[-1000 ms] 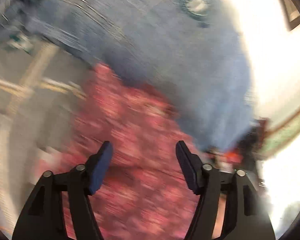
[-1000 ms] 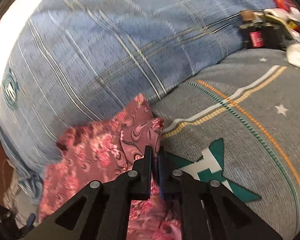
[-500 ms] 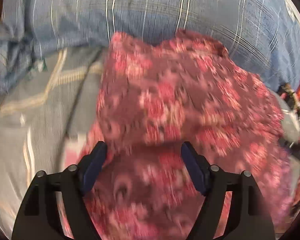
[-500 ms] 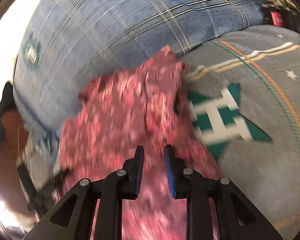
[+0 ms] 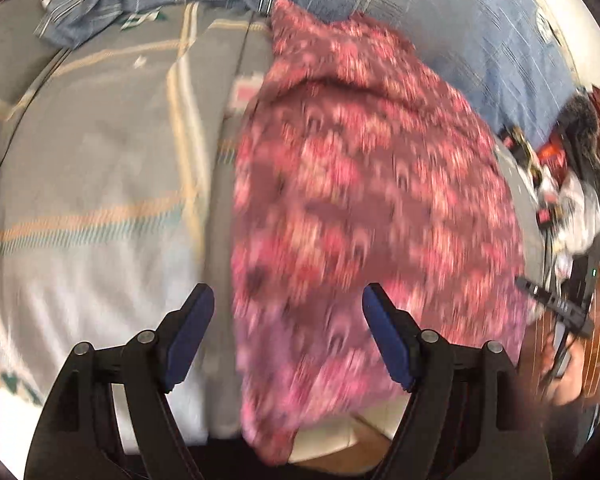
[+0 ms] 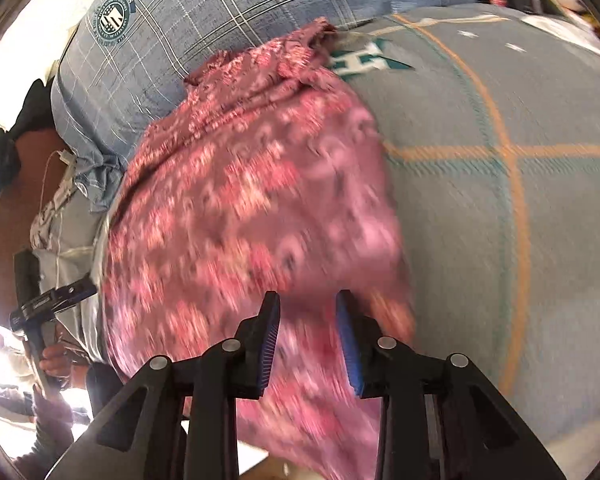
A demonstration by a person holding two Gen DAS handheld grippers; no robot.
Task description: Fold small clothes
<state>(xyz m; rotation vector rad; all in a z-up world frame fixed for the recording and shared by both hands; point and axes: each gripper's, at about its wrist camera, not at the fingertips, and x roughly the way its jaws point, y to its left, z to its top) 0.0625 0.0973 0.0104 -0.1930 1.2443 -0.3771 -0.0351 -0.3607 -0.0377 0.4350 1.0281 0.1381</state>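
A pink-and-maroon floral garment (image 5: pixel 364 200) lies spread on the grey bedsheet (image 5: pixel 100 168), its far end against a blue plaid pillow (image 5: pixel 440 12). My left gripper (image 5: pixel 288 312) is open and empty, above the garment's near left edge. The garment also shows in the right wrist view (image 6: pixel 244 208). My right gripper (image 6: pixel 308 312) is open with a modest gap and holds nothing, above the garment's near part. The left gripper (image 6: pixel 56 300) shows at the left edge of the right wrist view. Both views are motion-blurred.
The blue plaid pillow (image 6: pixel 220 12) lies along the far side. The grey sheet (image 6: pixel 520 200) has orange and teal stripes. Crumpled blue cloth (image 5: pixel 80 0) lies far left. Cluttered items (image 5: pixel 556 184) sit past the bed's right edge.
My right gripper was shut on the garment's corner and has opened and pulled back. The garment now lies spread on the bed. My left gripper has also drawn back.
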